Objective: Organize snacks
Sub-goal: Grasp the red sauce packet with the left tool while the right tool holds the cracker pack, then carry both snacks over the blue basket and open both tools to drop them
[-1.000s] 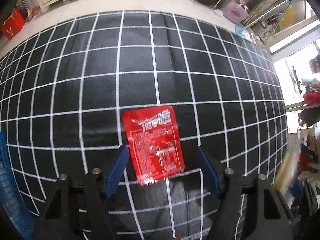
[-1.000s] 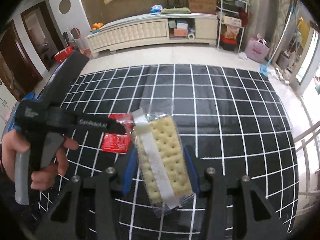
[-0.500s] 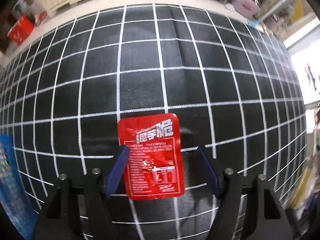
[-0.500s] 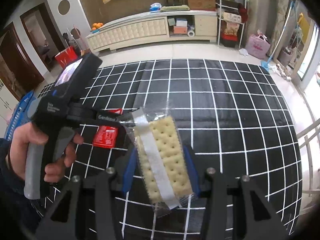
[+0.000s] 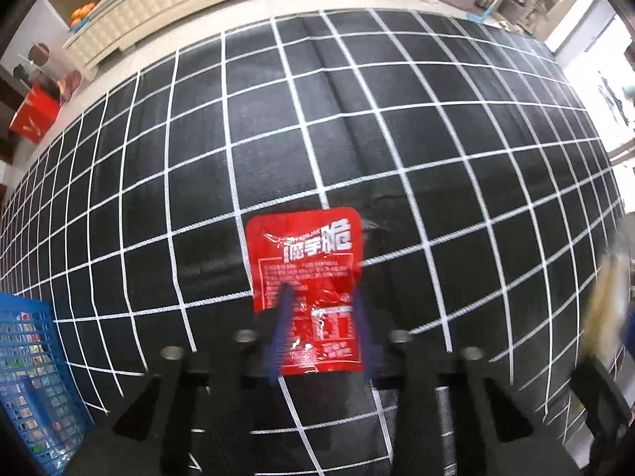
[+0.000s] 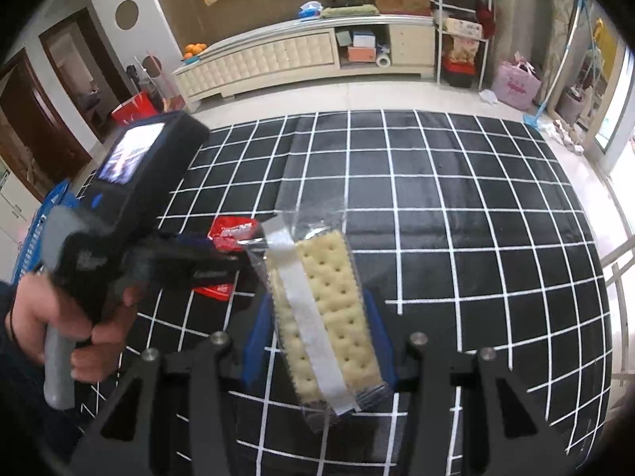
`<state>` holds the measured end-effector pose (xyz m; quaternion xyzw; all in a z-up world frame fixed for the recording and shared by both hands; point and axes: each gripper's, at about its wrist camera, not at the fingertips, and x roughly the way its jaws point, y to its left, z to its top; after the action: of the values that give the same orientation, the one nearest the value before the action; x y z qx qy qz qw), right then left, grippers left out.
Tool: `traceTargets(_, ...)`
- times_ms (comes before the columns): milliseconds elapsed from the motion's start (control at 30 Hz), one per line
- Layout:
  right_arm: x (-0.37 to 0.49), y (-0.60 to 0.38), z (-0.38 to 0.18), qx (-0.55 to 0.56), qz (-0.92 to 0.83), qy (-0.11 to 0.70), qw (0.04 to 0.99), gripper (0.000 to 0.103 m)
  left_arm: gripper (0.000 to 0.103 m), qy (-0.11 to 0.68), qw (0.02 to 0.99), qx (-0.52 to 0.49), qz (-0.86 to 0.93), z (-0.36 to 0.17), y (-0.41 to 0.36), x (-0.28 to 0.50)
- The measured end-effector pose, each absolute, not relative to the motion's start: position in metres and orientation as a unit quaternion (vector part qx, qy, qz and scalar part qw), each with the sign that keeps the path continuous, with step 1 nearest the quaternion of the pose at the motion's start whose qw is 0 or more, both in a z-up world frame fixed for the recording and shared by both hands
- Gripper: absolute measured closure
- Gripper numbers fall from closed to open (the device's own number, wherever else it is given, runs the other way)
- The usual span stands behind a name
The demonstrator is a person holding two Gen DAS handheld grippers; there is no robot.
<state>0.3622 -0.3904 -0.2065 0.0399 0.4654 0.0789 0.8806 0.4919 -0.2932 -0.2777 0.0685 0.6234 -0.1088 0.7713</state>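
A black tabletop (image 5: 397, 127) with a white grid fills both views. Your blue basket (image 5: 27, 377) sits at the lower left of the left wrist frame. In your right gripper (image 6: 317, 329) you are grasping a clear pack of crackers (image 6: 329, 309), pads pressed against its long sides, at the centre of that frame. Your left gripper (image 5: 319, 329) is clenched on the lower half of a red snack packet (image 5: 305, 261), which lies on the tabletop just below the frame's centre. Your hand (image 6: 59, 317) holds the left gripper's grey handle at the lower left.
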Motion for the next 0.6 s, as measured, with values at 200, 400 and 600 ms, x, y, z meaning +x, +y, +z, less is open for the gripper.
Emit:
traceTargets(200, 0.369, -0.382, -0.218, 0.041, 0.077, 0.478, 0.874, 0.052, 0.103, 0.625, 0.766, 0.063, -0.136, -0.285, -0.299, 0.485)
traceTargets(400, 0.370, -0.382, -0.218, 0.044, 0.077, 0.479, 0.873, 0.052, 0.103, 0.610, 0.773, 0.044, -0.170, -0.291, -0.270, 0.478)
traceTargets(600, 0.370, -0.376, -0.214, 0.040, 0.080, 0.478, 0.874, 0.052, 0.103, 0.585, 0.786, 0.023, -0.201, -0.256, -0.231, 0.448)
